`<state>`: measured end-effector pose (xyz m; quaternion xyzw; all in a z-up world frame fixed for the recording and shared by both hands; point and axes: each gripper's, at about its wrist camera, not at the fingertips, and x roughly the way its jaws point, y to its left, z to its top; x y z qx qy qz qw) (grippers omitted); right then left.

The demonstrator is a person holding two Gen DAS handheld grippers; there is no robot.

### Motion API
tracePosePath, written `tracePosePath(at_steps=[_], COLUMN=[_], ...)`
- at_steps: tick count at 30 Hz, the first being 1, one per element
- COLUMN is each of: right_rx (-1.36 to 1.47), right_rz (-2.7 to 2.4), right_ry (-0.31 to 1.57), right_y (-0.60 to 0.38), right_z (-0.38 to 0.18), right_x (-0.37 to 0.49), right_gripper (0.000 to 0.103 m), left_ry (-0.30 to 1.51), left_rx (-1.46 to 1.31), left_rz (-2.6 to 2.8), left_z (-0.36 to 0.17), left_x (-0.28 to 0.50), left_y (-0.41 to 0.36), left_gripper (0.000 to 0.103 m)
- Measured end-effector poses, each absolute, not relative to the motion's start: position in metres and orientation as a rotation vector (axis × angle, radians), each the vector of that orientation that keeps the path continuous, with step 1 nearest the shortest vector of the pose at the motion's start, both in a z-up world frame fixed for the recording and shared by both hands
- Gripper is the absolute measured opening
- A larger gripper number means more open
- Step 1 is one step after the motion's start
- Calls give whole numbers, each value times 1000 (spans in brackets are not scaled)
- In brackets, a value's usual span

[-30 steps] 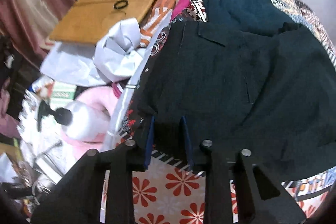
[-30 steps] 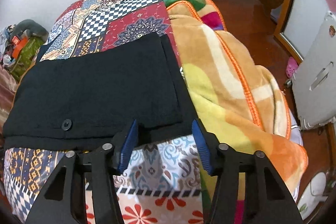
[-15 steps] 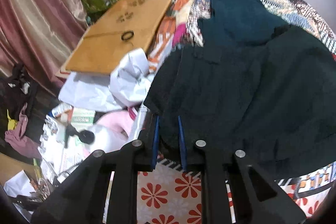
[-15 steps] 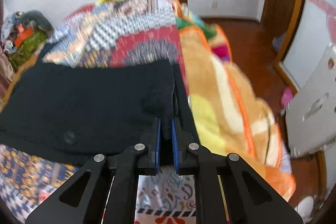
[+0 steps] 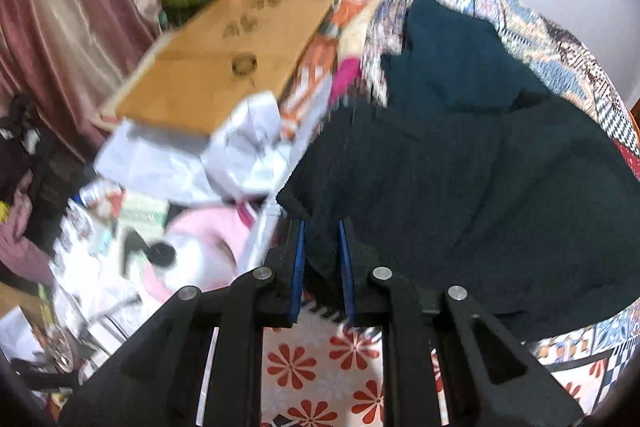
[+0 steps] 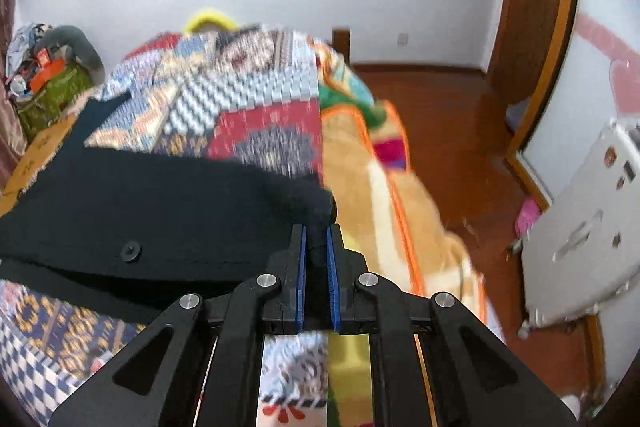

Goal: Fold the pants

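We see the bed (image 6: 256, 95) under its patchwork cover, with an orange and yellow blanket (image 6: 404, 211) bunched along its right side, and on top of the cover lie the dark pants (image 5: 460, 179), spread wide across the near part of the mattress. To the left of the bed sits a flat cardboard sheet (image 5: 224, 59), and below it some crumpled white paper (image 5: 248, 151) against the mattress edge. We hold the pants at two near corners: our left gripper (image 5: 322, 247) is clamped on a bunched fold at the left corner, the cloth filling the gap between its blue pads, and our right gripper (image 6: 316, 255) is pinched tight on the right corner, fabric rising in a small hump just above it. A dark button (image 6: 131, 249) shows on the near edge of the pants, left of the right gripper.
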<state>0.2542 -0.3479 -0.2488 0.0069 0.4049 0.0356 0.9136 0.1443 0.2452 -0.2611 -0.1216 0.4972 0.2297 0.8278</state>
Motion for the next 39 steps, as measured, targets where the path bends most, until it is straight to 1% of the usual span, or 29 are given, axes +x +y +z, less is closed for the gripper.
tracePosePath(at_steps=[3, 5, 6, 7, 8, 9, 10, 12, 15, 16, 19, 20, 23, 26, 32, 36, 37, 38, 39], right_rx=[45, 60, 58, 47, 25, -11, -34, -56, -37, -34, -50, -66, -146, -192, -222, -258, -267, -282, -294], right_rz=[80, 93, 93, 95, 95, 86, 80, 79, 137, 157, 274, 319, 463, 591, 762, 813, 819, 826, 839], right_ry=[929, 1012, 1055, 1064, 1056, 1056, 1058, 1030, 954, 933, 853, 834, 791, 791, 856, 908, 908, 901, 892], right_y=[-352, -350, -349, -346, -343, -340, -339, -337, -325, -320, -287, -275, -220, -183, -115, -94, -93, -89, -85], right_z=[-279, -300, -311, -312, -310, -305, -301, -284, -249, -241, -213, -207, -196, -202, -238, -258, -259, -260, -261], right_x=[259, 264, 266, 266, 264, 264, 264, 262, 257, 255, 247, 243, 236, 228, 232, 240, 239, 238, 240], right_gripper=[9, 14, 14, 18, 23, 25, 29, 29, 35, 38, 48, 52, 54, 54, 54, 54, 54, 54, 54], left_ry=[1139, 1169, 1159, 1160, 1161, 1160, 1156, 1144, 1070, 1052, 974, 962, 964, 1017, 1061, 1010, 1002, 1001, 1001], left_rx=[-280, -239, -202, -168, -151, -139, -133, -132, -143, -142, -99, -87, -42, 26, 166, 253, 250, 232, 197], left_rz=[458, 449, 452, 461, 467, 469, 467, 460, 402, 383, 290, 256, 135, 33, -8, -2, -7, -13, -24], left_z=[-294, -308, -306, -303, -299, -296, -289, -277, -243, -235, -205, -201, -195, -203, -231, -232, -231, -231, -230], left_x=[146, 147, 147, 147, 146, 145, 144, 142, 143, 144, 154, 158, 170, 180, 188, 191, 194, 197, 200], left_y=[244, 237, 234, 232, 231, 232, 232, 232, 221, 217, 183, 173, 137, 102, 58, 49, 49, 51, 52], left_gripper=[20, 25, 28, 35, 41, 42, 43, 43, 44, 47, 64, 66, 67, 67, 67, 66, 64, 56, 51])
